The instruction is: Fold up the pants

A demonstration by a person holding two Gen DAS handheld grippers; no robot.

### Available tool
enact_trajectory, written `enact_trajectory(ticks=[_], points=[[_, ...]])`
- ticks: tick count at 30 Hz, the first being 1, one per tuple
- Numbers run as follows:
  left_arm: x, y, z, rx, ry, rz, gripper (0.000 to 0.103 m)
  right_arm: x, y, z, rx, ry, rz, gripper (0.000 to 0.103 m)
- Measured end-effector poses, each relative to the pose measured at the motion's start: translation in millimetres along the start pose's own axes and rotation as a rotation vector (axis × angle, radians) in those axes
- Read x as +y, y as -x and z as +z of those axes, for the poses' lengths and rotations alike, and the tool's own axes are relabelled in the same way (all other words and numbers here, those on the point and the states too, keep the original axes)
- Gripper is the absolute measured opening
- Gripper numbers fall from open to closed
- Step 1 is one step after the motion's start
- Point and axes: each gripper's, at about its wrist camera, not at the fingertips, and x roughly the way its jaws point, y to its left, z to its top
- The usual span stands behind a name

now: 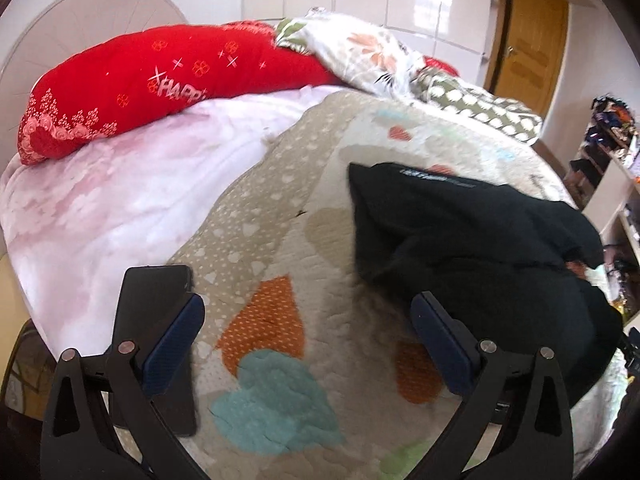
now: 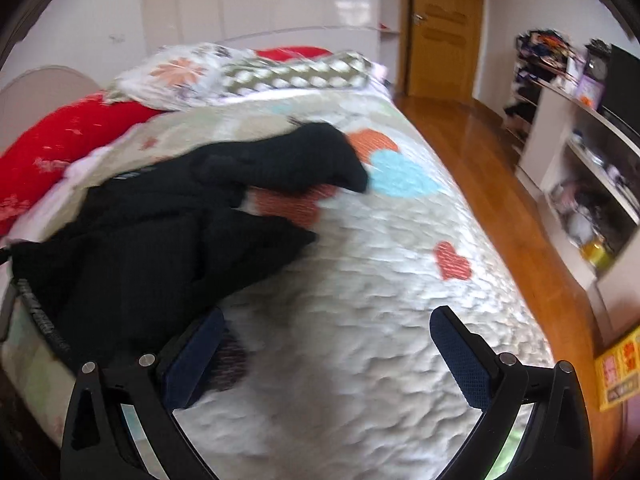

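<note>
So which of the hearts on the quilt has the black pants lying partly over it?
The orange-red heart showing between the two legs of the black pants. The blue heart is bare beside them, and the small red heart lies well clear.

Home bedroom, bed with heart-patterned quilt (image 1: 280, 240), red pillow (image 1: 160, 80) at far left, wooden door (image 2: 440, 28) beyond, cluttered shelves (image 2: 580, 160) stood right.

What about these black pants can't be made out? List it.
- Black pants, left wrist view: right part cut off by the frame edge.
- Waistband lettering: too small and blurred.
- Right wrist view: pants bunched and motion-blurred; the layers underneath are hidden.
</note>
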Motion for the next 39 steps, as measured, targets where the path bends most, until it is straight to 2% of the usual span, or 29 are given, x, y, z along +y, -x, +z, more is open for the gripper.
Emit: enact_trajectory(ticks=[2,6,14,26,30,34,39], points=[[-7,2,-3,0.003,-0.013,-0.01,0.103,6,6,1,-0.02,-0.014,0.026,0.103],[-22,4,-6,0.0,-0.048,-0.019,0.103,15,4,4,-0.005,-0.017,0.041,0.103],[-37,1,-14,0.012,-0.052,-0.045,0.103,20,3,4,-0.01,-0.008,0.04,0.103],[-41,-31,-37,0.097,-0.027,-0.073,0.103,-6,-6,3,0.007,-0.076,0.035,0.102],[-44,-41,-39,0.116,-0.006,-0.095,0.103,-14,-16,5,0.031,-0.12,0.084,0.102],[-52,-51,-37,0.145,-0.013,-0.118,0.103,-16,-20,7,0.052,-0.186,0.206,0.1],[-61,-61,-35,0.172,-0.014,-0.142,0.103,-27,-21,13,0.042,-0.258,0.259,0.101]])
